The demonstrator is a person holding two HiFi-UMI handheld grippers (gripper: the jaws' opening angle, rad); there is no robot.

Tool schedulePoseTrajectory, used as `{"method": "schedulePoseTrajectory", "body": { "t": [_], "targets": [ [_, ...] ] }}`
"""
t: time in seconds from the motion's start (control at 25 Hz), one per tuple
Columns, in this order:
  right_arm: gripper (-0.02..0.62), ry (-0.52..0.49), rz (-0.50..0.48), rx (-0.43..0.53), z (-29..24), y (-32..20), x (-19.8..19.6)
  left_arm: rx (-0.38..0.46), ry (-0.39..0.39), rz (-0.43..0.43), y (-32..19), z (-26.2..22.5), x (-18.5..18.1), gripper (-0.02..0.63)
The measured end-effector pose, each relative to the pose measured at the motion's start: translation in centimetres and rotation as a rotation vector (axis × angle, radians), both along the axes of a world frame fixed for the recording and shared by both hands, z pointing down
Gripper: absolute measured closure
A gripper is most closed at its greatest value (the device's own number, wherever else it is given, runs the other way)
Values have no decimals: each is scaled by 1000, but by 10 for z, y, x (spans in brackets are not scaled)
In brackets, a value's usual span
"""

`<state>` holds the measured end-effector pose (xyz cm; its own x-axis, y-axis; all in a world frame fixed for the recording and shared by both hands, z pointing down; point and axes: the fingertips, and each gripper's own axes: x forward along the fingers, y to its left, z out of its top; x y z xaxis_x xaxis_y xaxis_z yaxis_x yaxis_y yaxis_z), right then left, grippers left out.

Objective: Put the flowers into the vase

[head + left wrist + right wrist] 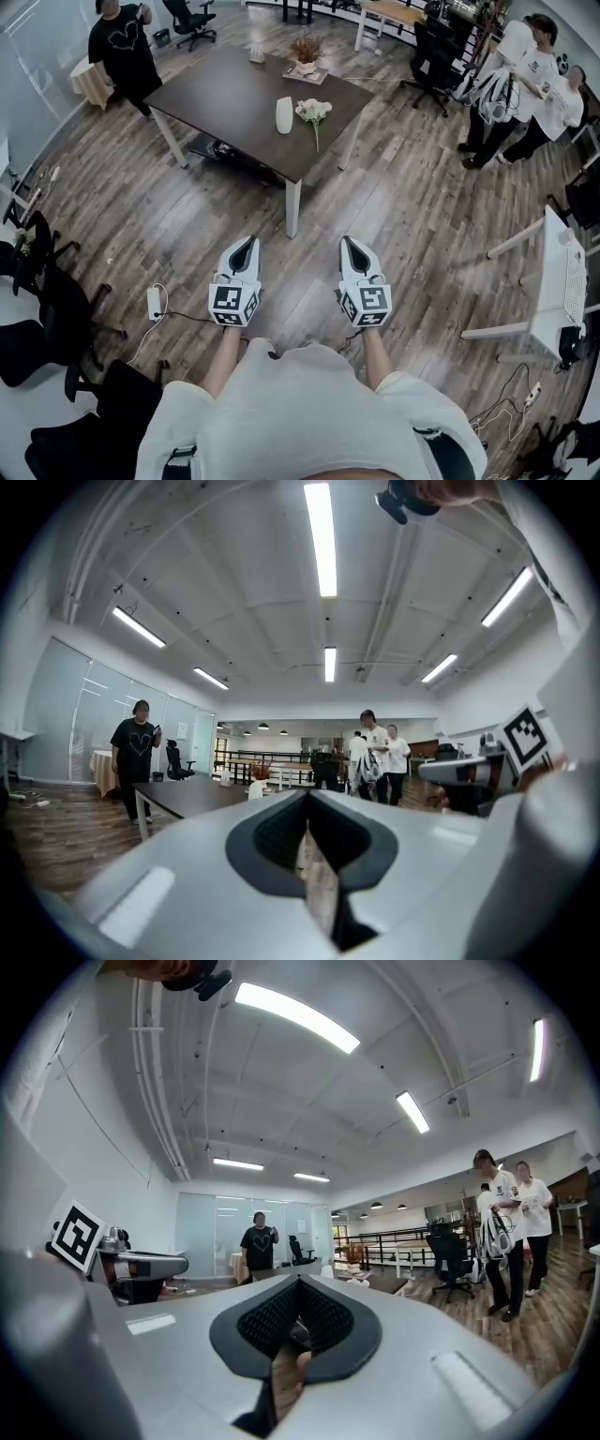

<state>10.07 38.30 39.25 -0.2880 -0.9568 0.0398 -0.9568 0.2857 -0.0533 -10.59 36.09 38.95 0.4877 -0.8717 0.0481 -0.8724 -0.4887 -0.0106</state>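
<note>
Both tongs are closed and empty: my left gripper (247, 242) and right gripper (349, 242) point level, well apart from the dark table (225, 94), where the white flowers (313, 112) lie just beside the white vase (284, 115).

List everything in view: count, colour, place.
table: one, dark top, white legs, ahead on the floor
vase: one, white, upright on the table
flowers: one bunch, pale, lying on the table right of the vase
dried plant: one, brown, table's far end
power strip: one, white, floor at left
office chairs: several, black, room's edges
person in black: one, beyond the table, left
people in white: at least two, far right
left tool: one, white and black, shut, empty
right tool: one, white and black, shut, empty
</note>
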Motion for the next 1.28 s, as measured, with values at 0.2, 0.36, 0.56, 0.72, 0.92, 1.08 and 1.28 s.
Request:
{"method": "schedulePoseTrajectory", "body": {
  "t": [0.2,0.36,0.56,0.72,0.92,1.08,1.28],
  "targets": [
    [598,3,-13,-10,3,4,11,4,-1,-41,6,0,3,596],
    [598,4,-31,-13,6,5,25,9,-7,-70,8,1,9,596],
    [598,-1,-45,-17,12,7,39,9,-12,-90,10,3,20,596],
    [598,-7,-57,-14,12,6,45,15,-28,-81,9,1,32,596],
    [598,-13,-69,-16,17,-3,47,10,-42,-84,0,4,34,595],
    [598,-7,-75,-18,20,-13,49,1,-40,-91,-9,10,33,596],
    [598,8,-80,-12,21,-35,50,1,-28,-84,-33,16,37,597]
  ]
}}
